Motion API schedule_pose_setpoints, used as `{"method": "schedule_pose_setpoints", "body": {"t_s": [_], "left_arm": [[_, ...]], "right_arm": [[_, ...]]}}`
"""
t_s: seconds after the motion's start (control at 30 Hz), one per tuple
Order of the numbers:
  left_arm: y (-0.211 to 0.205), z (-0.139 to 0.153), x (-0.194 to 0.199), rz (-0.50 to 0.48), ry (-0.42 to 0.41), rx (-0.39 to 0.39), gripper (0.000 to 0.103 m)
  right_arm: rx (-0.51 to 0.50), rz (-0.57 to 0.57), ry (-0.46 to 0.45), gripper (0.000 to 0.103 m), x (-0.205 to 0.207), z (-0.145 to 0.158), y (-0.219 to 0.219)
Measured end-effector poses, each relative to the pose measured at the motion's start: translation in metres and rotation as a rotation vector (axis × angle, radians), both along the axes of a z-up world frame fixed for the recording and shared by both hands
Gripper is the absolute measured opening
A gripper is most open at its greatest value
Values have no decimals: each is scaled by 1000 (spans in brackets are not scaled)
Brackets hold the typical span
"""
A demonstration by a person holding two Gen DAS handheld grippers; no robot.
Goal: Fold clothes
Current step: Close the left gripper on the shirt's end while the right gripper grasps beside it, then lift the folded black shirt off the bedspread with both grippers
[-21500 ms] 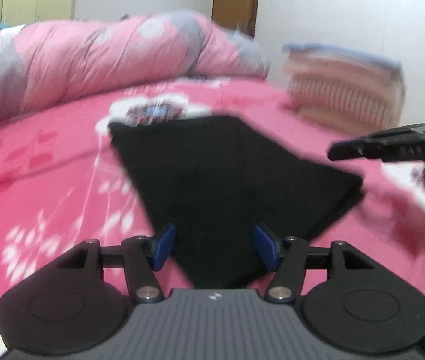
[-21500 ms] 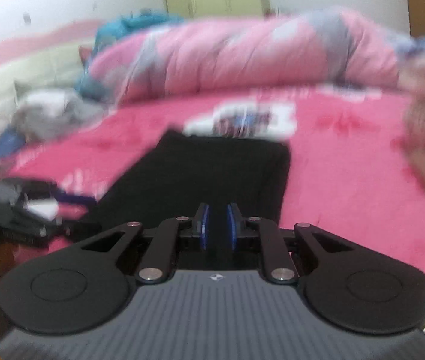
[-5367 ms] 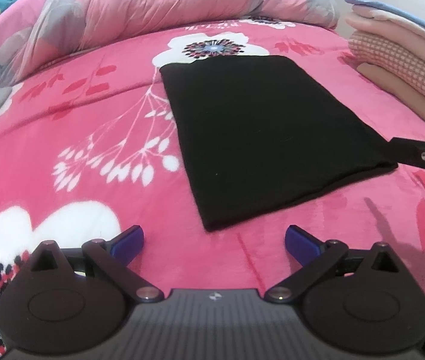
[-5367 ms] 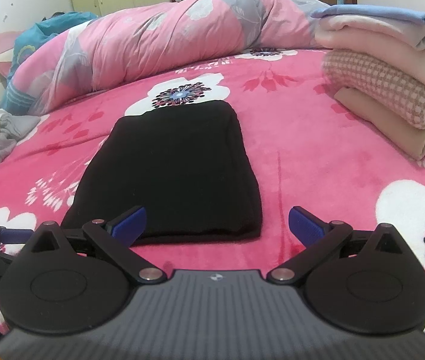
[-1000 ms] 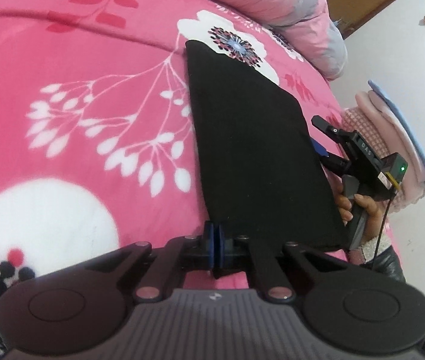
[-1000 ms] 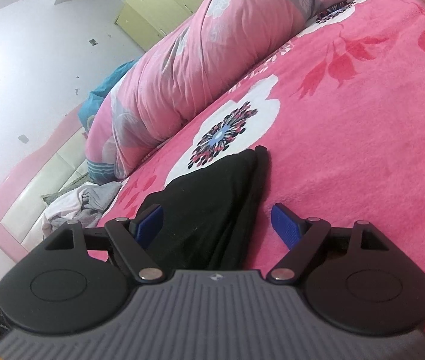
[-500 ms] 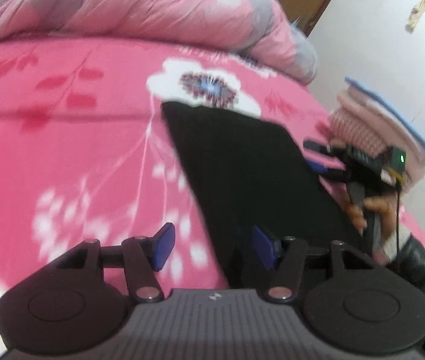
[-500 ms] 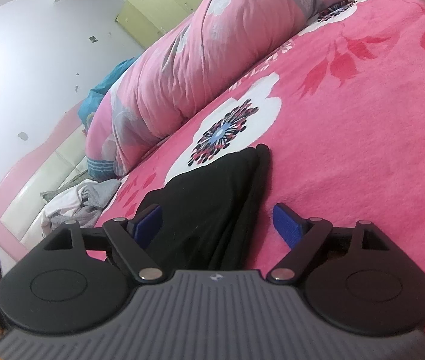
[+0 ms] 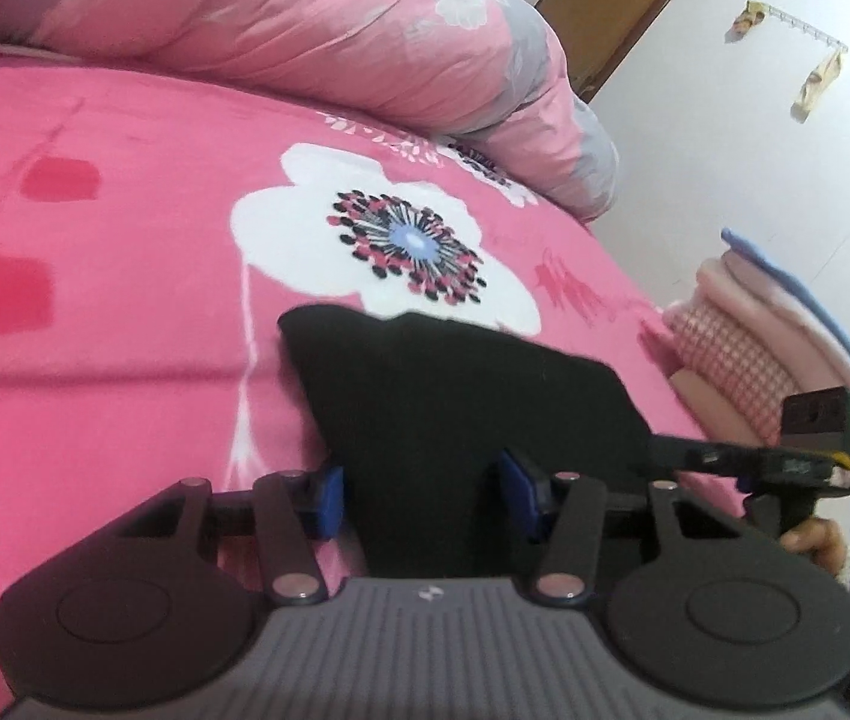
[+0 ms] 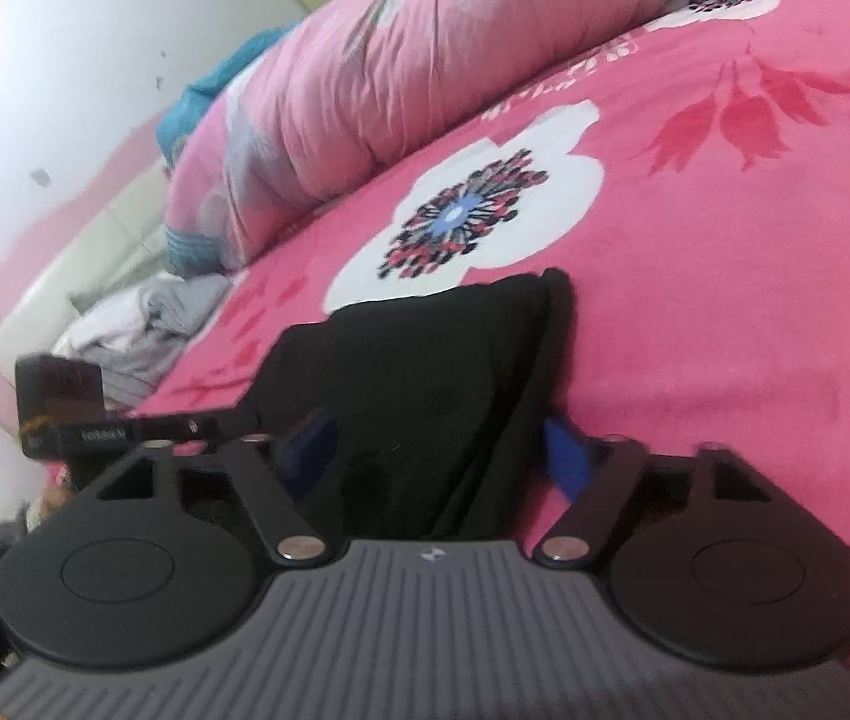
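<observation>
A folded black cloth garment [image 9: 461, 396] lay flat on the pink floral fleece bedspread [image 9: 125, 300]. The left gripper [image 9: 422, 495] straddled its near end, jaws closing with the fabric between them. The right gripper [image 10: 434, 450] did likewise at the other side, jaws closing around the cloth; whether the blue pads [image 10: 566, 450] already pressed it was hard to say.

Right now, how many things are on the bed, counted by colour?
Black: 1, the folded garment.
Pink and grey: 1, the rolled quilt.
Grey-white: 1, the crumpled clothes pile.
Pink, checked and blue: 1, the stack of folded blankets.
Total: 4.
</observation>
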State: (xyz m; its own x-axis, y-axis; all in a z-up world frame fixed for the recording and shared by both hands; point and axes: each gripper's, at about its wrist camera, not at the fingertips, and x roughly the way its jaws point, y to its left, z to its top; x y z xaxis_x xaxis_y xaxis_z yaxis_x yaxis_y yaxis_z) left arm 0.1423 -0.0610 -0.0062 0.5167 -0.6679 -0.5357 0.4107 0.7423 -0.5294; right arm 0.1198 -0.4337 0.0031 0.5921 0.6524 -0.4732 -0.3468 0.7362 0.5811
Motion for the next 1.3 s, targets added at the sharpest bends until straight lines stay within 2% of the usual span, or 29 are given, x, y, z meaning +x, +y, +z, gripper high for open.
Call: {"method": "schedule_pose_setpoints", "body": {"t_s": [0.03,0.1,0.2,0.37,0.4,0.43,0.5,0.67,0.87,1.1,1.3], "left_arm": [[-1,-2,5,-6,2,-15,51],[-2,-5,14,-16,4,-44,51],[-5,-11,24,-28,2,-94,53],[-6,-14,26,-27,-16,-131,51],[-6,-13,26,-20,-19,-123,45],[-5,-12,25,-3,-21,-109,29],[-3,-7,22,36,-25,-88,11],[0,17,-2,81,-111,-65,8],[-1,68,-40,83,-238,-71,8],[-6,132,-106,55,-410,-36,8],[-15,177,-167,30,-546,-6,8]], "right_arm": [[-1,1,12,53,8,-2,-1],[36,5,38,35,22,-8,-3],[93,9,73,17,39,-18,-6],[108,29,53,15,46,-21,1],[106,29,47,15,45,-20,2],[97,27,41,15,45,-19,3],[44,11,18,14,39,-11,10],[-63,-15,-73,13,17,20,26],[-197,-11,-221,13,-25,80,41],[-317,-31,-375,12,-85,140,50],[-397,-71,-484,12,-137,180,56]]}}
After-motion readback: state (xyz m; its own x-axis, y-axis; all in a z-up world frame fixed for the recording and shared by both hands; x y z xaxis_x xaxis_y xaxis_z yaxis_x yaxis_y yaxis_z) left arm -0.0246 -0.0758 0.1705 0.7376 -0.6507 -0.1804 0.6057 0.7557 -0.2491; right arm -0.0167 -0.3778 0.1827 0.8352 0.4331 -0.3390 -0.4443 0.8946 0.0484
